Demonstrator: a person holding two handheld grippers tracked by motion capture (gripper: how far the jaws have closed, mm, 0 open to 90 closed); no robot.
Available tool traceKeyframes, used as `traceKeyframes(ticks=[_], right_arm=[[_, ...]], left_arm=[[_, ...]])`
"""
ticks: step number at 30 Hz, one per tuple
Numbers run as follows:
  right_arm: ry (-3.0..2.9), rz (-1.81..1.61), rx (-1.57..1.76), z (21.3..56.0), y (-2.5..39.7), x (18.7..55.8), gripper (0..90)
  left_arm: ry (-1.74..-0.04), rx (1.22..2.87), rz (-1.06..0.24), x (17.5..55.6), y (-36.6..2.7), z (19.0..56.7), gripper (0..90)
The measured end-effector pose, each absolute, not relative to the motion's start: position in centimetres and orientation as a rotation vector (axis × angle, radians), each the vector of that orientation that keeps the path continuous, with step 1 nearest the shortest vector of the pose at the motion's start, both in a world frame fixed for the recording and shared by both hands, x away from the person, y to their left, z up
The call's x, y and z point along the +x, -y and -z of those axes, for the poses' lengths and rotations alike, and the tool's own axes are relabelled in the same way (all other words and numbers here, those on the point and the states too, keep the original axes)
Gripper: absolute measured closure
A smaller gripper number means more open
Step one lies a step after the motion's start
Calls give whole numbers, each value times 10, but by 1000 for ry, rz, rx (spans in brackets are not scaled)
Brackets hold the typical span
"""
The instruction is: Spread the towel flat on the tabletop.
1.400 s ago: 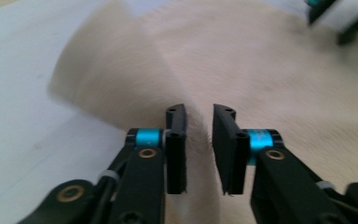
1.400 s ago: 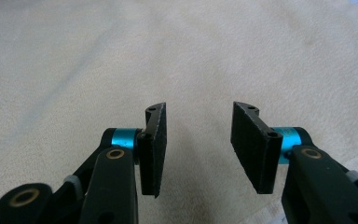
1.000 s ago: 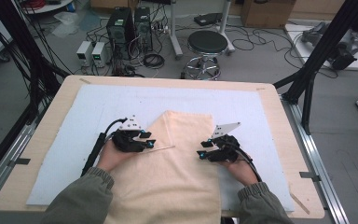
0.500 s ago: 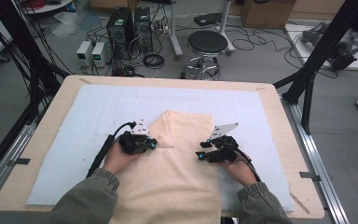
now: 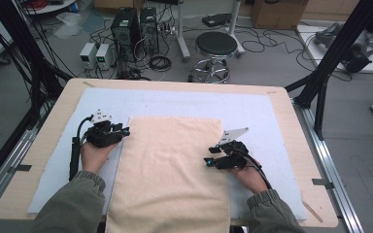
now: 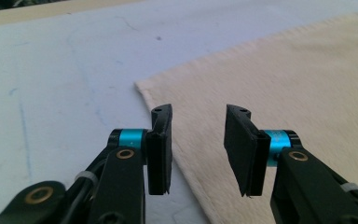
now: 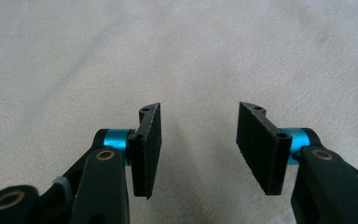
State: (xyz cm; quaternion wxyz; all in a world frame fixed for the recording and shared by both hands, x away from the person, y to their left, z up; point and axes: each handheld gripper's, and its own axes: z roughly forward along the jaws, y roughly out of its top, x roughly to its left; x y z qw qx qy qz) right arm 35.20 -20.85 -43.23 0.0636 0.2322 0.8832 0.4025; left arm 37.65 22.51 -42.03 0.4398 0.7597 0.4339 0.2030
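1. The beige towel [image 5: 172,170] lies flat in the middle of the high view on the white mat [image 5: 252,104] that covers the table [image 5: 43,114], its near end hanging over the table's lower edge. The left tongs [image 5: 124,132] sit at the towel's upper left corner, and the right tongs [image 5: 209,162] rest over its right side, lower in the frame.
2. Both tongs are spread and pinch nothing. In the left gripper view the jaws straddle the towel's left edge [image 6: 177,154], with the corner just above them in the frame. In the right gripper view the jaws hover over plain cloth [image 7: 196,56], no edge between them.
3. Risk at the left: the cloth lies flat against the mat, so if the jaws close without getting under the edge, they may pinch only air or skid the corner sideways and wrinkle it.
4. Risk at the right: closing on the middle of the cloth would likely bunch up a ridge instead of catching an edge, and any fold made from that hold would probably come out crooked.
5. Uneven holds are another worry: the two tongs stand at different heights in the frame, so lifting together could skew the towel.
6. The hanging end adds weight toward the bottom of the frame; a loose pull might drag the towel off the table.
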Motion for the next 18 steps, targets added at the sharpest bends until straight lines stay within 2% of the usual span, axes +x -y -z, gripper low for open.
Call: traceKeyframes(ticks=[9, 12, 18], right_arm=[[-2586, -1278, 780, 429, 215, 354, 358], [-2577, -1276, 801, 428, 216, 356, 321], [-2572, -1247, 778, 411, 215, 366, 295]], left_arm=[[-948, 1926, -460, 365, -220, 413, 555], [-938, 1929, -418, 364, -223, 412, 503], [-894, 1941, -389, 361, -228, 408, 434]])
